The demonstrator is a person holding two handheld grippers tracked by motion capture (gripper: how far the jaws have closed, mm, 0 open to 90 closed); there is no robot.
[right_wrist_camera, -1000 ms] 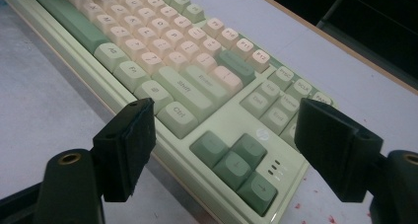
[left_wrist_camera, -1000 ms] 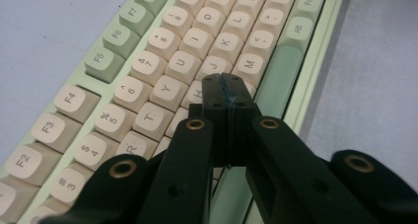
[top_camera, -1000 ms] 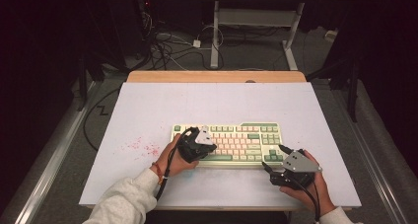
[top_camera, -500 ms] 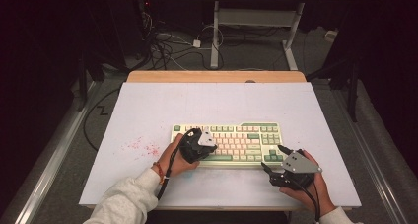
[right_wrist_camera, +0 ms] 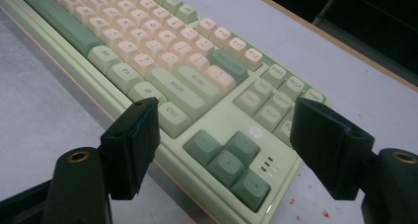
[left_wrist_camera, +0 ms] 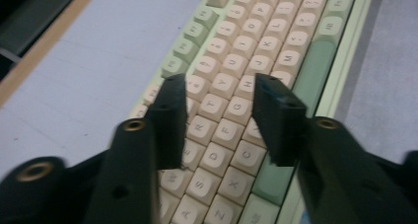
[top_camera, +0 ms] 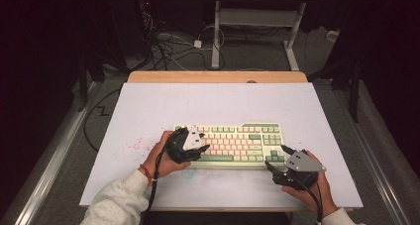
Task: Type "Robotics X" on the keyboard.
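The left gripper had just been opening, nothing held, over the keyboard mid-frame; right gripper open too. Press 1 key softly w/ a tip.

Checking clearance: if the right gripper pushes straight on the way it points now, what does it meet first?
Most likely the keyboard. The right gripper, jaws open with nothing between them, is aimed at its near right corner, so the arrow keys should be met first. Depth is hard to judge.
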